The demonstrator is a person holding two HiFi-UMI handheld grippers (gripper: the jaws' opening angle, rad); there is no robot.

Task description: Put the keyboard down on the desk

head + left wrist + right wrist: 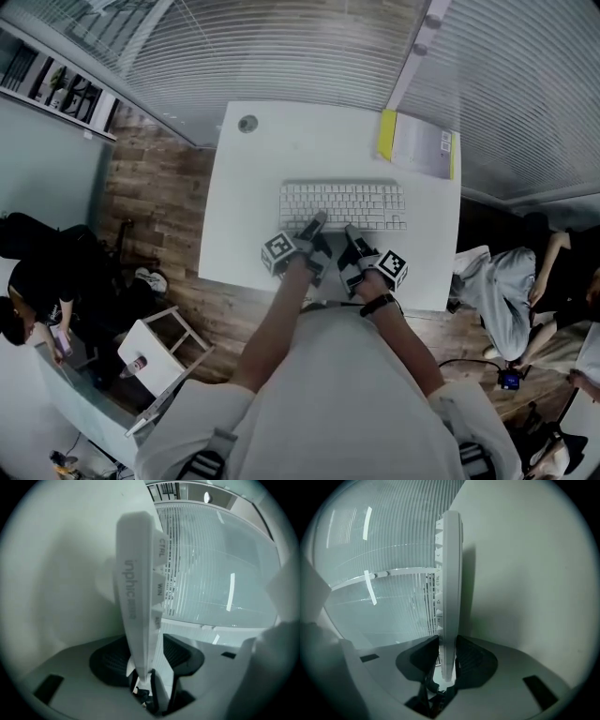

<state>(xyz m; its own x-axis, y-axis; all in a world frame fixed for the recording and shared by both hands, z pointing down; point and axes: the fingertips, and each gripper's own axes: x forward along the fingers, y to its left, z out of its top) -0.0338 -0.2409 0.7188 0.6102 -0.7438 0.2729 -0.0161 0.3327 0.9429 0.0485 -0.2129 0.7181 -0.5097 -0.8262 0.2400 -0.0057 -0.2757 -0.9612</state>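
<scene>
Right gripper (352, 232) clamped the flat white keyboard (342, 204) at 6 o'clock, left gripper (316, 225) released: retreating could drag it askew

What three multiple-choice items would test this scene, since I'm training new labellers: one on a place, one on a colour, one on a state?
1. Where on the desk does the yellow-edged booklet lie?
A. its far right corner
B. its near left corner
C. its middle

2. What colour is the keyboard?
A. black
B. white
C. red

3. How does the right tool stand?
A. open on nothing
B. shut on the booklet
C. shut on the keyboard's edge

Answers:
1 A, the head view shows it beyond the keyboard, at the right.
2 B, its case and keys are white in every view.
3 C, both pads press the edge in the right gripper view.
</scene>
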